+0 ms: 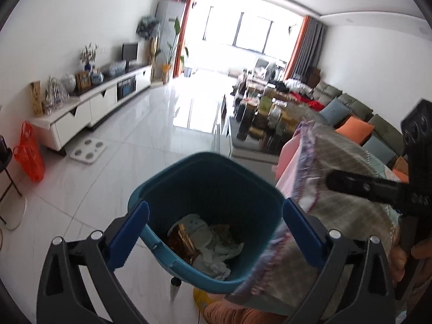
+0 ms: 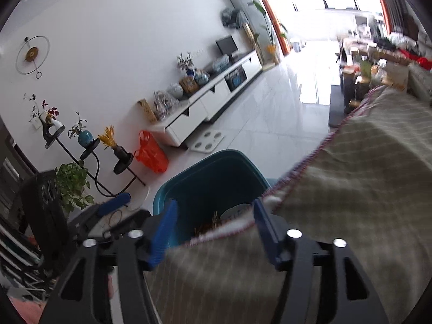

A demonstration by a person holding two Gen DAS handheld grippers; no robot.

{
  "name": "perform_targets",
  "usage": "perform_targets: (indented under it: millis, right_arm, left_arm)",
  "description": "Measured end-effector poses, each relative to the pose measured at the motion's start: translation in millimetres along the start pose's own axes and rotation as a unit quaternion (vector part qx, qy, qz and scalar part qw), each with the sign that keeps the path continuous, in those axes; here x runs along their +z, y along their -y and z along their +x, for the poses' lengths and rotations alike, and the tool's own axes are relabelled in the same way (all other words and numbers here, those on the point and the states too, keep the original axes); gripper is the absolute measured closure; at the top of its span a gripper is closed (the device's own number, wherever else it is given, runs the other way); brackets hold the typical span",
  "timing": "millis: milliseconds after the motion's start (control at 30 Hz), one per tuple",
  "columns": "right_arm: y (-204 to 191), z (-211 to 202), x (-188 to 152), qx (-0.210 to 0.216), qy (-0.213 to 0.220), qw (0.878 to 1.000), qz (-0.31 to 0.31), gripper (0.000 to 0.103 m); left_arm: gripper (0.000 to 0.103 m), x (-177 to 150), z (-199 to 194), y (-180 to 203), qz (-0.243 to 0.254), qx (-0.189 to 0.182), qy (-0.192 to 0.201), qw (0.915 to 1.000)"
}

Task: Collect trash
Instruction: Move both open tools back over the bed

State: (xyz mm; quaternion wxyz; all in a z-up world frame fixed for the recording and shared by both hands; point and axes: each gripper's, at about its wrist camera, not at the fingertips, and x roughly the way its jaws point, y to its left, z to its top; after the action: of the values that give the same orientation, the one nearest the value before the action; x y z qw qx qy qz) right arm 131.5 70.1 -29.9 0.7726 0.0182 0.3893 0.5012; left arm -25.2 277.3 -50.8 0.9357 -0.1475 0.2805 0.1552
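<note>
Both grippers over the teal bin (image 1: 208,202), which stands on the white tile floor (image 1: 135,140) hard against the edge of a cloth-covered table (image 1: 348,162). Left gripper (image 1: 213,232) spread wide, nothing between the blue pads (image 1: 129,232), framing the bin's mouth from above. Right gripper (image 2: 216,232) parted too, pads clear of everything, poised over the fringed edge of the tablecloth (image 2: 351,189) where it droops toward the bin. Inside the bin: crumpled white tissue (image 1: 216,253) and a shiny gold-brown wrapper (image 1: 183,240), so the trash looks to have landed. To finish the step well: lift both sets of fingers straight up and away, mind the cloth fringe so it does not snag on a pad or get dragged into the bin, and avoid nudging the rim, since the bin looks light enough to tip. Then scan the table and floor for leftover scraps. An orange plastic bag (image 1: 28,151) slumps by the white cabinet (image 1: 81,116). No brand, label or writing legible anywhere; possibly print on the wrapper, but too blurred to read.
</note>
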Motion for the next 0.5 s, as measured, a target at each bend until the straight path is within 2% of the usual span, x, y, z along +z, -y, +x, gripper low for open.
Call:
perform_targets:
  millis: [33, 100, 167, 300, 500]
  right_arm:
    - [-1.8, -12.2, -5.9, -0.008, 0.014, 1.0, -0.006, 0.031]
    - [-3.7, -35.2, -17.1, -0.022, 0.039, 0.999, -0.01, 0.015]
    - [-4.8, -57.8, -27.9, -0.043, 0.068, 0.997, -0.011, 0.003]
    - [-5.0, -103.6, -56.1, -0.103, 0.12, 0.987, -0.021, 0.003]
    - [7.7, -160.5, -95.8, -0.223, 0.176, 0.959, -0.004, 0.003]
  left_arm:
    - [0.004, -2.2, -6.1, 4.5, 0.003, 0.001, 0.008, 1.0]
    - [0.004, -7.9, -16.3, 14.1, 0.004, -0.003, 0.02, 0.9998]
    - [0.004, -12.0, -23.1, 24.7, 0.009, 0.0, 0.028, 0.9996]
    - [0.004, -19.7, -36.3, 53.3, 0.019, -0.011, 0.051, 0.9985]
    - [0.004, -20.5, -47.0, 101.9, 0.028, -0.049, 0.085, 0.9948]
